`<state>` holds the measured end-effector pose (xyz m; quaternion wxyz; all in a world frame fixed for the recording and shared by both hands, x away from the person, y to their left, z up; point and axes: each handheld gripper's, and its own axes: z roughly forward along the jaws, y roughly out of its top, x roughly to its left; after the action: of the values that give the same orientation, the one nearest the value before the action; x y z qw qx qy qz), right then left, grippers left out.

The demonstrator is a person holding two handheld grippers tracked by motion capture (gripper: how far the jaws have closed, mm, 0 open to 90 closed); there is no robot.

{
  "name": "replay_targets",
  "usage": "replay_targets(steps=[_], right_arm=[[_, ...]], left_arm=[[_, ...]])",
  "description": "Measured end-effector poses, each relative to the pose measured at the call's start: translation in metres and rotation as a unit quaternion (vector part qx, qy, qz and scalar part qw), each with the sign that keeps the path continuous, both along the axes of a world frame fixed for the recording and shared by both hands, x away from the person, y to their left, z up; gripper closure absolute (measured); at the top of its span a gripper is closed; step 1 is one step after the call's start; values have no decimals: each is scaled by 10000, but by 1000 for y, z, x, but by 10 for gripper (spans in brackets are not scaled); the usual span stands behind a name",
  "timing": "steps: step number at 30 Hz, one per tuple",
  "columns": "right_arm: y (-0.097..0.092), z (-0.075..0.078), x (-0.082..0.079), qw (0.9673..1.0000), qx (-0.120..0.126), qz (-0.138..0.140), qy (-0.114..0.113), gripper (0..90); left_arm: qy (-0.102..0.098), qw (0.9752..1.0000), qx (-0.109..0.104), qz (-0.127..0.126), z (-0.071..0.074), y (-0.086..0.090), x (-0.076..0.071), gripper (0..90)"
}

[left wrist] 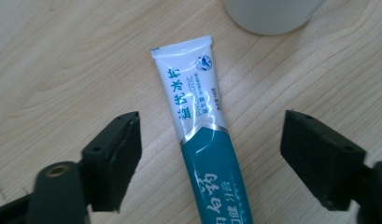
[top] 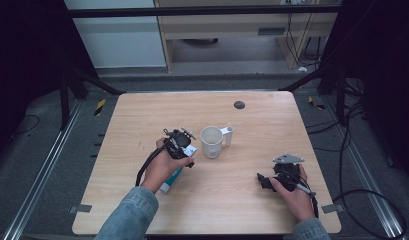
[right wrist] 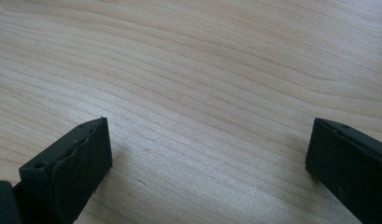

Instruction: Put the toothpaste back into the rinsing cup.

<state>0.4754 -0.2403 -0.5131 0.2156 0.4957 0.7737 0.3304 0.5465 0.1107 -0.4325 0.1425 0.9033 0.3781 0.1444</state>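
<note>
While my left gripper (left wrist: 209, 154) straddles the toothpaste tube (left wrist: 205, 140) lying flat between its spread jaws, nothing is pinched yet; the white mug (left wrist: 272, 14) sits just ahead.

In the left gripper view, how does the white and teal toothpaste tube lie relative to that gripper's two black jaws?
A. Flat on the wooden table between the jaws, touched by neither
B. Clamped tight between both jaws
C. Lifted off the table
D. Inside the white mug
A: the white and teal toothpaste tube lies flat on the light wooden table, with clear gaps to each jaw of the left gripper.
</note>
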Motion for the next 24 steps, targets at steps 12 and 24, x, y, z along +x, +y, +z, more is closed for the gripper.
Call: replay_targets(steps=[12,24], right_arm=[[0,0,0,10000,11,1,-1,7],[0,0,0,10000,8,3,-3,7]], left_arm=[[431,9985,39,341,-24,2,13,378],[645,9968,-91,468,-28,6,17,463]])
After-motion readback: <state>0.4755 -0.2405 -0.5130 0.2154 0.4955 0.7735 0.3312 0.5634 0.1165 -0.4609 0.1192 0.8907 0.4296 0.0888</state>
